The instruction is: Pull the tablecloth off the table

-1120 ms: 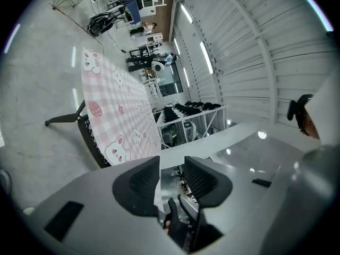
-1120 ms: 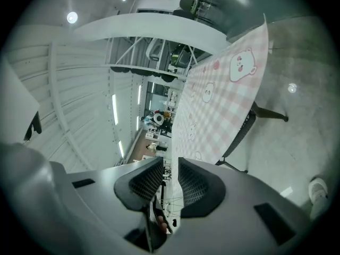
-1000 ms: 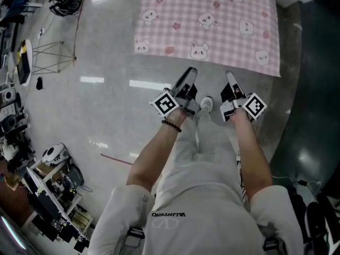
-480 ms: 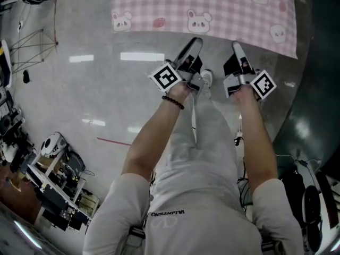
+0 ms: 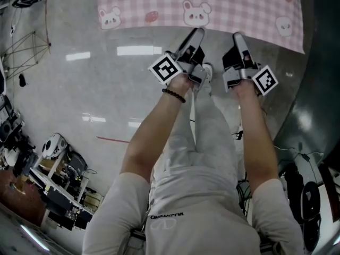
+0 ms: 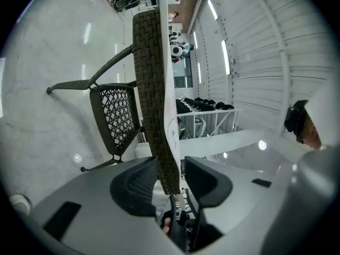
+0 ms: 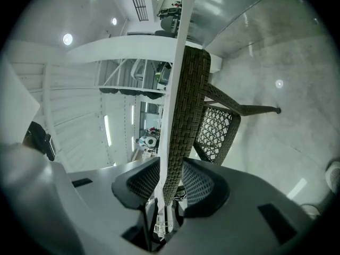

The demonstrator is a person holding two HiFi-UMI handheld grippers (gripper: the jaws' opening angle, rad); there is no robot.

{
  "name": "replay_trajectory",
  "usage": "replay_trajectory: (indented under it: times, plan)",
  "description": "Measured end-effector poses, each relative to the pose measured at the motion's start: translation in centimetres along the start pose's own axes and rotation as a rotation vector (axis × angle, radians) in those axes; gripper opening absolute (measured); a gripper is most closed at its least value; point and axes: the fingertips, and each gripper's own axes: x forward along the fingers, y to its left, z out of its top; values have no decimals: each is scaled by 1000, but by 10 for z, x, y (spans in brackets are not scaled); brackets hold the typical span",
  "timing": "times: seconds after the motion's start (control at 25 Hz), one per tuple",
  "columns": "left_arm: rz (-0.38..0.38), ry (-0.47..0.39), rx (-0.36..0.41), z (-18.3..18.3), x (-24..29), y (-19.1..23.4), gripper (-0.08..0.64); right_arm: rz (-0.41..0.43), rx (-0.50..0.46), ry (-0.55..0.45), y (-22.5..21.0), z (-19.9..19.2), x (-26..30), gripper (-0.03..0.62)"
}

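Left gripper [image 5: 197,32] has its fingers apart, straddling the near edge of the wicker surface [image 6: 149,62] and the pink rabbit-print tablecloth [image 5: 228,7] spread on it; right gripper [image 5: 237,36] straddles that edge likewise, fingers apart. The person's shirt [image 5: 202,217] reads "VALENTINO"

Both grippers have moved away from the person, toward the counter [image 6: 150,62]. A second ago the left gripper [image 5: 197,32] and right gripper [image 5: 237,36] were well short of the tablecloth [image 5: 223,4]; now their tips reach its near edge. In the gripper views the cloth then lay spread out ahead; now the counter's woven rim and the cloth's edge stand between each gripper's parted jaws.
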Motion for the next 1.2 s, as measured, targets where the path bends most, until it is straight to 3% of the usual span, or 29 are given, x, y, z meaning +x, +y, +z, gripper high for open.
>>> replay_trajectory:
  times: [0.28,0.4,0.52,0.6,1.2]
  plan:
    - [-43,-26,-2,8,11,-4,144,58,-3,-67,8,18,10,133]
    - [-51,-45,-10,12,18,-5,141,79,-5,-78,11,23,17,103]
    - [-41,-70,-16,17,22,-4,80,78,-10,-89,12,25,20,30]
    - [-37,-80,-20,18,22,-4,18,74,-6,-97,13,25,19,14]
    - [-102,-56,-10,20,19,-16,3,63,-1,-116,16,23,17,9]
